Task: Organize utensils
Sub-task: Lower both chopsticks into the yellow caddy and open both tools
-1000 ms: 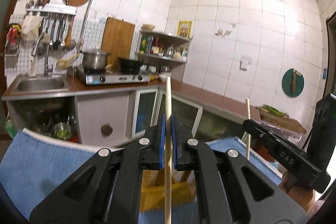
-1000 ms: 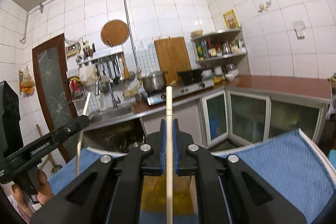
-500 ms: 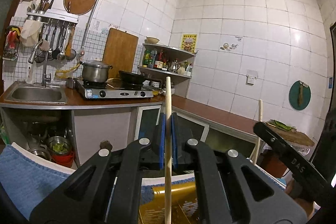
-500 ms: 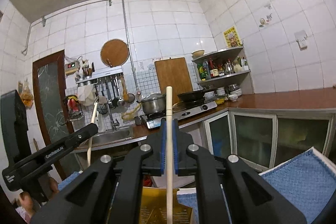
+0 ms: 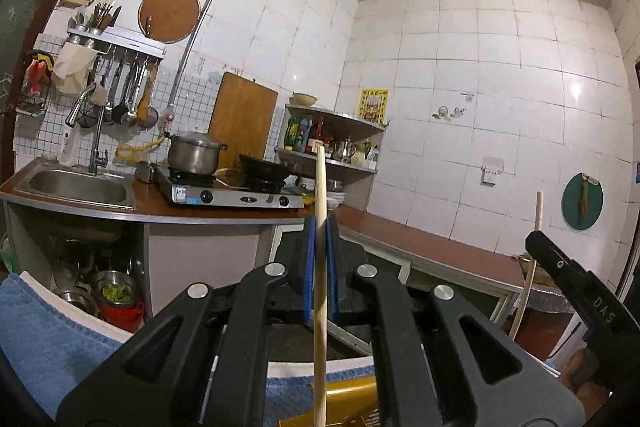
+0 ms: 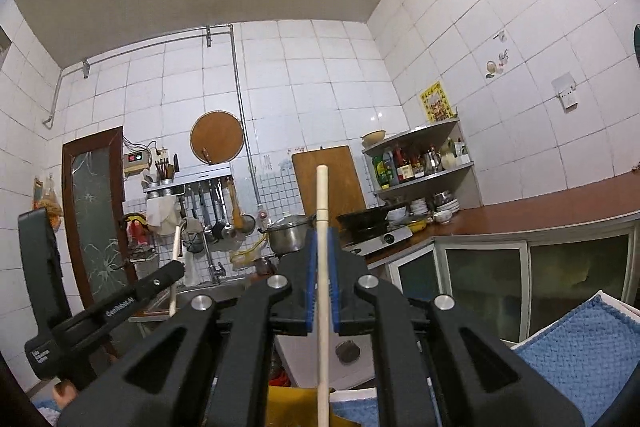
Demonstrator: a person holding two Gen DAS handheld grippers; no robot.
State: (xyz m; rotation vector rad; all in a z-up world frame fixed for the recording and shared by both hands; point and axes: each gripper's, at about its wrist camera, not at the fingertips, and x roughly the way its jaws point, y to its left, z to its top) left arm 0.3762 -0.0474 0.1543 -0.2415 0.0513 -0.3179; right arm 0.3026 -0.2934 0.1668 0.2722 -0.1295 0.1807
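The letters "DAS" stood in pale print on the black right gripper [image 5: 538, 247] body at the right edge of the left wrist view. In the right wrist view the left gripper [image 6: 178, 267] bore "GenRobot.AI" along its arm, with smaller print lower down too small to read. The yellow wall poster [image 5: 374, 104] carried characters too small to make out.

Each view is taken from just behind a gripper, looking about level across the kitchen. The stove [image 5: 236, 193] [image 6: 380, 241] and corner shelf [image 5: 332, 141] [image 6: 420, 163] are shared.
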